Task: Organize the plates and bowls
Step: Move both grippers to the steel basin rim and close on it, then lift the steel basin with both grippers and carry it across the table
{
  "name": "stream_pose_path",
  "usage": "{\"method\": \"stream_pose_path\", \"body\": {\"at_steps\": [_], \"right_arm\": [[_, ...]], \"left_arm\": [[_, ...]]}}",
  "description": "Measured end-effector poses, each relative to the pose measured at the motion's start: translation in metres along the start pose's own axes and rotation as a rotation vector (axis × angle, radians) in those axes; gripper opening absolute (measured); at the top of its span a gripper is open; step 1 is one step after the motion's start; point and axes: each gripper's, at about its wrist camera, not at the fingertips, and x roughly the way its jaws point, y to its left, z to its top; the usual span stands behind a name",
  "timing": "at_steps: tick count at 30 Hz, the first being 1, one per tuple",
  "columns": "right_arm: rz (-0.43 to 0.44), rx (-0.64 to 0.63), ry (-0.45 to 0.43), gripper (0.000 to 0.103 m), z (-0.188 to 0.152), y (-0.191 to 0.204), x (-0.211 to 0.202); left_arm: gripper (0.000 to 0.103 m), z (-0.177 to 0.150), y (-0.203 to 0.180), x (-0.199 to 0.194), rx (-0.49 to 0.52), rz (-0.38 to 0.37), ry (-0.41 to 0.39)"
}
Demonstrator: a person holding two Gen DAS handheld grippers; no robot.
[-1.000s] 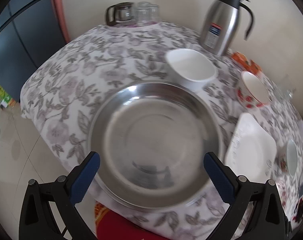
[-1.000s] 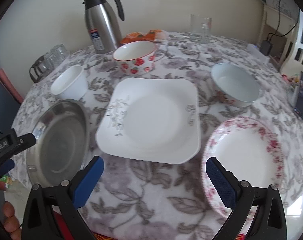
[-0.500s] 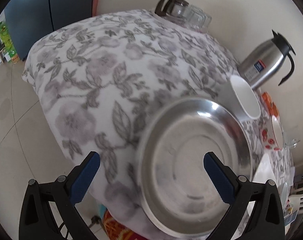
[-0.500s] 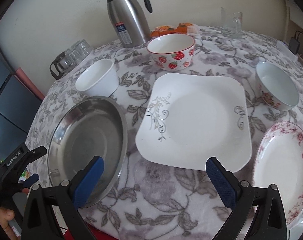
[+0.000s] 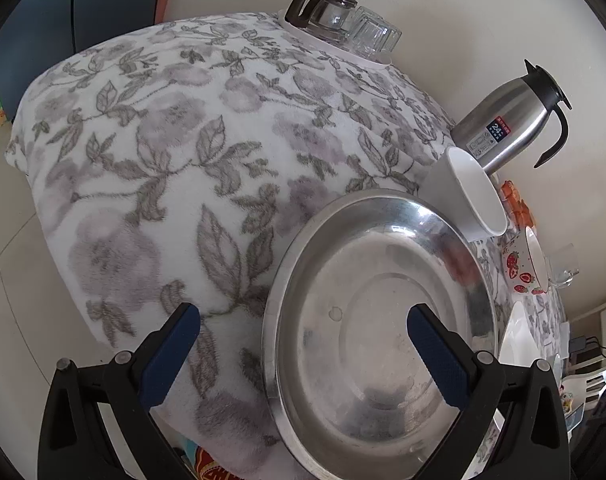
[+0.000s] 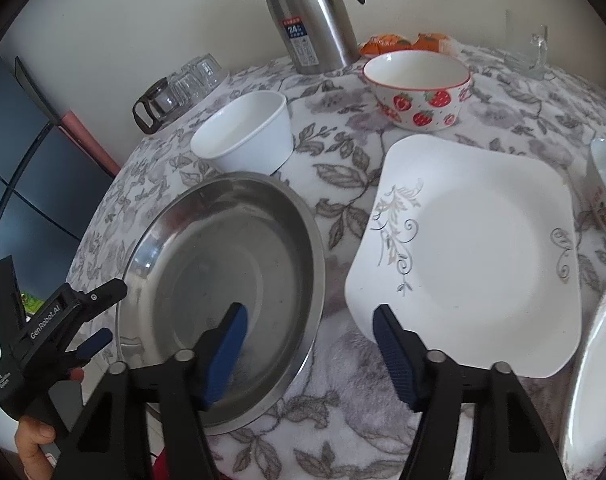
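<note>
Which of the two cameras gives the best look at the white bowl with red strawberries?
The right wrist view: the white strawberry bowl stands whole and upright near the steel jug, its pattern clear. The left wrist view shows the same bowl only as a squeezed sliver at the picture's right edge.

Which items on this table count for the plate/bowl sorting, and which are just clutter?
Part of the job:
- steel dish
- square white plate
- plain white bowl
- strawberry bowl
- pink floral plate
- floral bowl at right edge

Just lying about:
- thermos jug
- glass pot and tumblers
- glass mug
- orange snack packets
</note>
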Motion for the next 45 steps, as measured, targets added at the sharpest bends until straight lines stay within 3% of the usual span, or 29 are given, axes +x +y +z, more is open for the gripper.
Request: {"method": "stream_pose_path", "body": {"at_steps": [4,10,14,19,24,27,45], "right_arm": [[0.011,0.005,0.0,0.04,0.004,0.002,0.004],[0.008,0.026,0.031,0.03,0.007,0.0,0.017],[0.0,0.02,0.036,0.024,0.01,0.0,0.024],[-0.011,0.017,0.038,0.02,0.011,0.002,0.028],[-0.02,0.023,0.035,0.017,0.011,0.001,0.029],[-0.02,0.033,0.037,0.014,0.011,0.0,0.029],[0.036,0.007,-0.016,0.014,0.009,0.002,-0.001]], "left_arm": [[0.103,-0.001,0.0,0.007,0.017,0.003,0.019],[0.101,-0.001,0.006,0.012,0.005,0.018,0.027],[0.082,-0.001,0.011,0.018,-0.013,0.006,0.052],[0.071,-0.002,0.009,0.018,0.016,0.022,0.039],[0.041,-0.001,0.007,0.02,0.036,0.036,0.038],[0.028,-0.002,0.006,0.021,0.041,0.019,0.047],[0.024,-0.004,-0.003,-0.007,0.075,0.046,0.009]]}}
